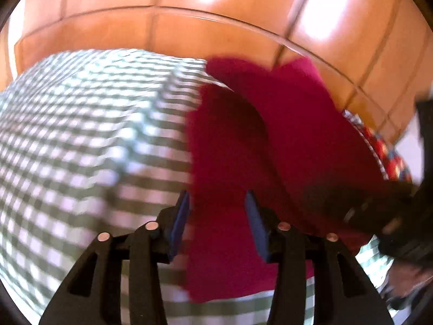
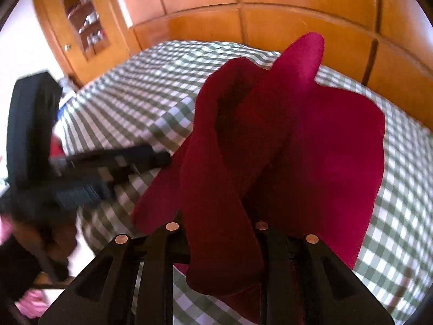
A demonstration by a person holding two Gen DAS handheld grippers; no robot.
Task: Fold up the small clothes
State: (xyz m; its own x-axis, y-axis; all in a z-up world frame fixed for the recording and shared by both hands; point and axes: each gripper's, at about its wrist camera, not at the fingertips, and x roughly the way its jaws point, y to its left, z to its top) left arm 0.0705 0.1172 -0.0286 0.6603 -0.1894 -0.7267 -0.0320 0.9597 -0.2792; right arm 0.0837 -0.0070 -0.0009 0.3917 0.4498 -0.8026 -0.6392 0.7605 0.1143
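The right gripper (image 2: 220, 222) is clamped on a bunched magenta knit garment (image 2: 311, 146), which drapes over its fingers and hides them. The left gripper (image 1: 217, 211) stands apart, its blue-padded jaws parted over the garment's edge with nothing pinched between them. Beneath both lies a green-and-white checked bedspread (image 1: 81, 135). A red patterned cloth (image 1: 392, 157) peeks out beyond the garment. Farther back rises an orange wooden panelled headboard (image 2: 270, 24), with a glass-fronted wooden cabinet (image 2: 81, 19) beside it.

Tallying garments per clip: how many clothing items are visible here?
2: a magenta garment bunched in the right gripper, and a patterned red one at the bed's edge; others may be hidden.
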